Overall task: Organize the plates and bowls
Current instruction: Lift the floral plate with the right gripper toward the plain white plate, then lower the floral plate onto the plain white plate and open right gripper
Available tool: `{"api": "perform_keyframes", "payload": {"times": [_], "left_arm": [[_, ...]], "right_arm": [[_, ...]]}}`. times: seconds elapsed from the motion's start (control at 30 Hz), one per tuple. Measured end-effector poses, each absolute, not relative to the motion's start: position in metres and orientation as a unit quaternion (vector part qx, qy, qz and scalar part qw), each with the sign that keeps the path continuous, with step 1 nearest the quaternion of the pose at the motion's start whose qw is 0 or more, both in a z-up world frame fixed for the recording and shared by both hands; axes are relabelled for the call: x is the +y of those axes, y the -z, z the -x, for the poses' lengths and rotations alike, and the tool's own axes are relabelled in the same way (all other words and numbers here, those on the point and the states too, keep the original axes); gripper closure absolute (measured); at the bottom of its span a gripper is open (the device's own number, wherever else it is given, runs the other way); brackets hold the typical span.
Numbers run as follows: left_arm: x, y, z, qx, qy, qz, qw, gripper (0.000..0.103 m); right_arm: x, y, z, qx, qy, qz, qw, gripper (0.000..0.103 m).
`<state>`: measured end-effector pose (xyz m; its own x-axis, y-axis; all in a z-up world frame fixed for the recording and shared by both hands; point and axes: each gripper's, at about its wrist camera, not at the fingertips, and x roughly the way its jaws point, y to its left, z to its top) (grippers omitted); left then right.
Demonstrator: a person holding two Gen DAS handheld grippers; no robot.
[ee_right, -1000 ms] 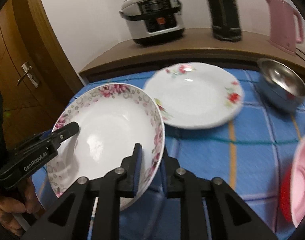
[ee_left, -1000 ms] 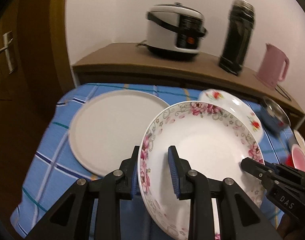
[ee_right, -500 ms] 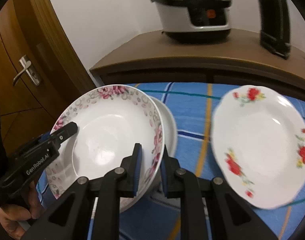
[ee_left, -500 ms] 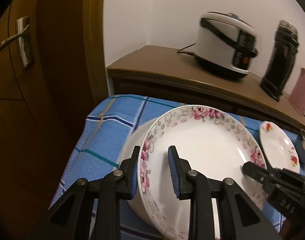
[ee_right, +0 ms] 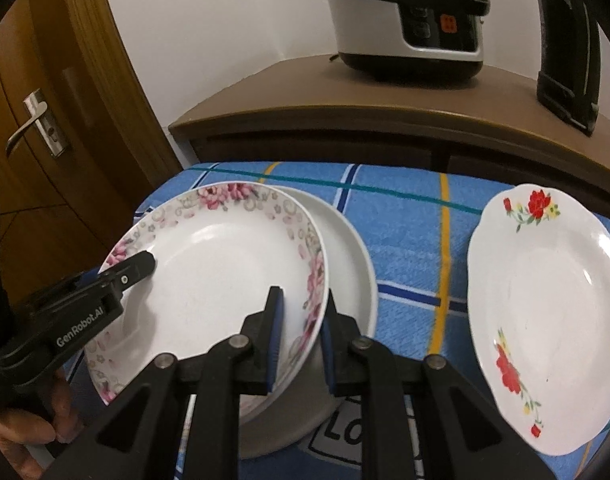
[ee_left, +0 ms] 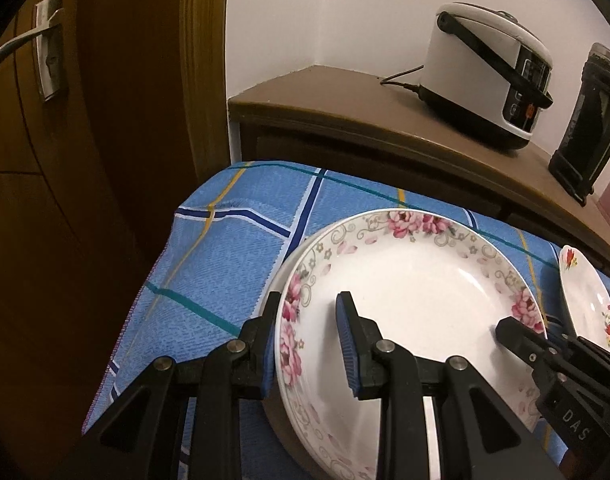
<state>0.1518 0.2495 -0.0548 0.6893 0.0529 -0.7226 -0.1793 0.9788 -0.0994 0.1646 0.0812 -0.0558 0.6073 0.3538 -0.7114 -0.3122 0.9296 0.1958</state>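
Pink-rose plate: the pink-rose plate (ee_left: 409, 280) now hangs directly over the plain white plate (ee_right: 345, 256), carried by both rims; a second ago it was off to the side, with the plain plate lying bare to its left.
Tilt: the near edge sits lower than the far edge, and whether it already touches the plate beneath I cannot tell.
Left gripper: the left gripper (ee_left: 307, 346) is clamped on the plate's left rim, one blue pad under the rim and one on the inner face (the grip looks no different from a second ago).
Right gripper: the right gripper (ee_right: 301, 338) is pinched on the opposite rim, jaws nearly together around the thin edge.
Stack site: the far left corner of the blue checked tablecloth (ee_left: 233, 256), near the wooden door (ee_left: 65, 200).
Meaning for the task: the carry appears finished; what remains is probably lowering and letting go, so the two plates nest.
Red-flower plate: the red-flower plate (ee_right: 545, 320) lies apart to the right, unstacked (a likely next candidate).
Background: a rice cooker (ee_right: 405, 20) stands on the sideboard behind.
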Motion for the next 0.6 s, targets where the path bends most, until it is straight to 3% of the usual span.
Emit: {"api": "perform_keyframes", "payload": {"times": [0.27, 0.4, 0.6], "left_arm": [[0.244, 0.041, -0.145, 0.380, -0.111, 0.047, 0.917, 0.072], [0.242, 0.024, -0.124, 0.361, -0.118, 0.051, 0.924, 0.067], [0.216, 0.015, -0.088, 0.357, -0.076, 0.071, 0.928, 0.067]], "right_arm": [[0.063, 0.040, -0.153, 0.365, -0.181, -0.054, 0.911, 0.080], [0.046, 0.026, -0.133, 0.349, -0.158, -0.058, 0.922, 0.069], [0.013, 0.021, -0.092, 0.341, -0.135, -0.064, 0.928, 0.069]]}}
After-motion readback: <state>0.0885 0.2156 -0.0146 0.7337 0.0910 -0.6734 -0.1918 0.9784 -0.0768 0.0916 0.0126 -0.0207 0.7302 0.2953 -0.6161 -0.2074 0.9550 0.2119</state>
